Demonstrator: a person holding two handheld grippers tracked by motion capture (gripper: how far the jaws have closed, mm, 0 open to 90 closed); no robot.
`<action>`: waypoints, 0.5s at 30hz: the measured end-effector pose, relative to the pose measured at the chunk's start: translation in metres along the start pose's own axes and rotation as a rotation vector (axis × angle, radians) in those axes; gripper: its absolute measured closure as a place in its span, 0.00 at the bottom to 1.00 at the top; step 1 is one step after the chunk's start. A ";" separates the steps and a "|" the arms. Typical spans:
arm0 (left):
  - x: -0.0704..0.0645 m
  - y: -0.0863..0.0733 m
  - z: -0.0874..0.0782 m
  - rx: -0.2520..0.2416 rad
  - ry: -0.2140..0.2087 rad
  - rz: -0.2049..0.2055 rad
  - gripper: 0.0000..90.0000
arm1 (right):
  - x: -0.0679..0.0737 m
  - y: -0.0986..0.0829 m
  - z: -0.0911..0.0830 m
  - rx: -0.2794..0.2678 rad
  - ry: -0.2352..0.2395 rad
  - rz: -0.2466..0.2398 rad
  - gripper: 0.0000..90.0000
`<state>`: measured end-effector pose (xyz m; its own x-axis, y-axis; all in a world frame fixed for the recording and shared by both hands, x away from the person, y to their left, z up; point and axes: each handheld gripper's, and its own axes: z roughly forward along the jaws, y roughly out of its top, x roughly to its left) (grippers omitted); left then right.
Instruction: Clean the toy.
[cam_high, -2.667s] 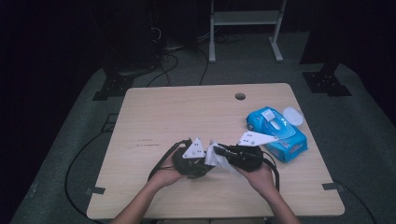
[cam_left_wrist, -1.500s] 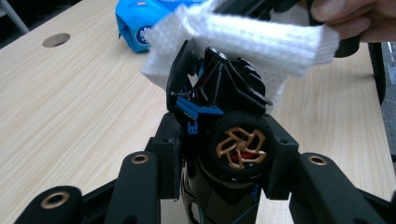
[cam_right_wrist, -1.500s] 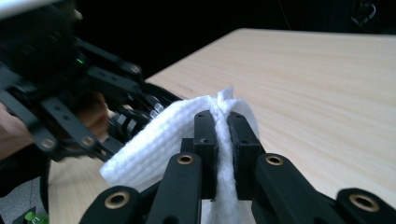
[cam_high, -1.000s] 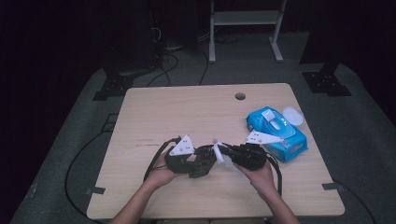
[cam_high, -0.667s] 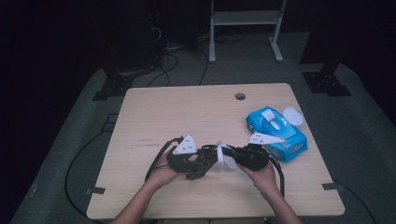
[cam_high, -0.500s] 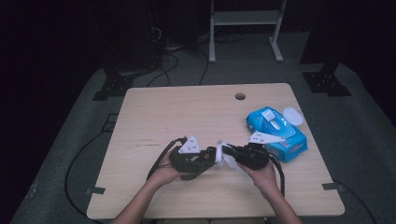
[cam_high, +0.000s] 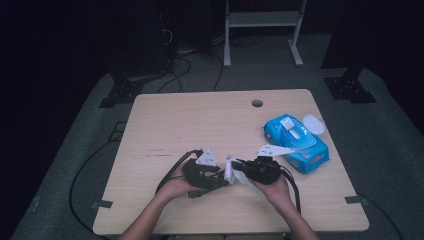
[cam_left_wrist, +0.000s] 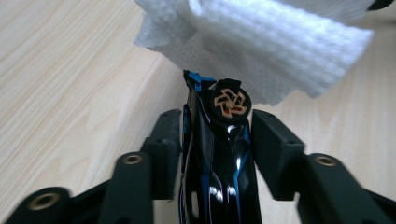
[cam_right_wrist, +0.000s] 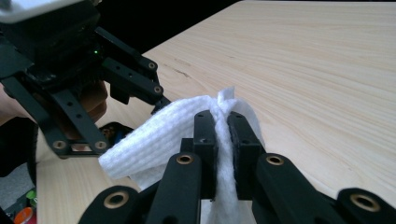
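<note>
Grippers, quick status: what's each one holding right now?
Left gripper: shut on a glossy black-and-blue object.
Right gripper: shut on the white wipe.

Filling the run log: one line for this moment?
left gripper: shut on black glossy object | right gripper: shut on white wipe | wipe pack: open

The high view looks forward and down from above the person's side, far enough to take in the whole table (cam_high: 215, 125). The left gripper view sits very near, low over the tabletop, looking along its 2 jaws. The right gripper view, equally close, faces left across the table (cam_right_wrist: 327, 70). All 3 views share the white wipe (cam_high: 231, 171) (cam_left_wrist: 280, 42) (cam_right_wrist: 159, 135) at the near middle.
</note>
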<state>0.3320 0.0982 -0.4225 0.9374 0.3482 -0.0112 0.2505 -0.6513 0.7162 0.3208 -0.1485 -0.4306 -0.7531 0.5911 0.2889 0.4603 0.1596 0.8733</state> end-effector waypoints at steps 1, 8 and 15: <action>0.000 0.000 0.000 0.000 0.000 0.000 0.52 | 0.002 0.002 0.001 -0.002 0.008 -0.002 0.92; 0.022 -0.019 -0.038 -0.131 -0.040 -0.141 0.49 | 0.013 0.012 0.013 0.038 0.033 -0.050 0.92; 0.028 -0.033 -0.031 -0.071 -0.029 -0.187 0.44 | 0.019 0.014 0.030 0.091 0.033 -0.088 0.92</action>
<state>0.3420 0.1508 -0.4250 0.8830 0.4381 -0.1684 0.4043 -0.5278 0.7470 0.3269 -0.1115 -0.4242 -0.8068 0.5456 0.2267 0.4314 0.2820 0.8570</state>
